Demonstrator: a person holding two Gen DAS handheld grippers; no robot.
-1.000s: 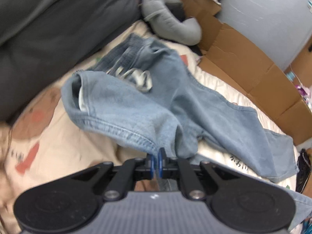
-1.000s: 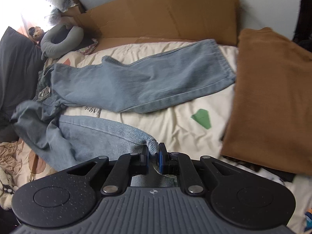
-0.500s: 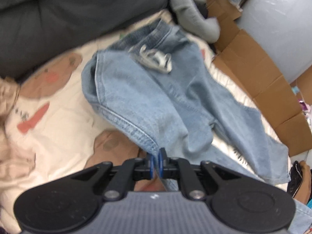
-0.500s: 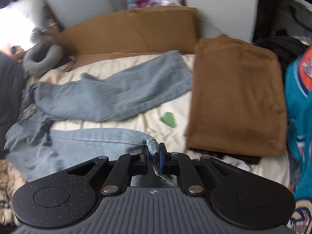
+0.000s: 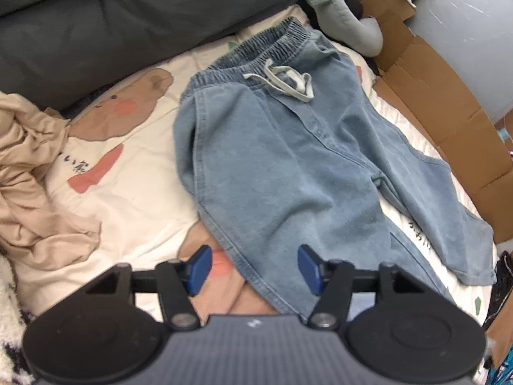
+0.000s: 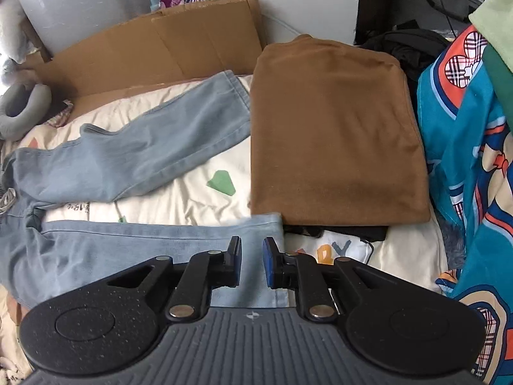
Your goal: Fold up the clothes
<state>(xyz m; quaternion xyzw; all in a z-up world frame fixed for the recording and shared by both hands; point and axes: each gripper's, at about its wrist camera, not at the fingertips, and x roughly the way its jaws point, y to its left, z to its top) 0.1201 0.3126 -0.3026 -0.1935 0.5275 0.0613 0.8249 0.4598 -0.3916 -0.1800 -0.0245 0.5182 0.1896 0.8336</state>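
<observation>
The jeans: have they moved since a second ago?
Yes. The jeans were bunched and lifted; now they lie flat, waistband toward the dark cushion, both claws open.

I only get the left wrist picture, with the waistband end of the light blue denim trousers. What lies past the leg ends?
Observer: A folded brown cloth lies there, beside the hems of the light blue denim trousers.
Operator: Do the two trouser legs lie together?
Observer: No. They lie spread apart, with a strip of the cream printed bedsheet bare between them.
Operator: Is the other hand-held gripper holding anything?
Observer: No. The right hand-held gripper is open over the nearer leg's hem, its blue pads apart.
Operator: Anything else on that side?
Observer: A teal cartoon-print fabric sits to the right of the brown cloth.
</observation>
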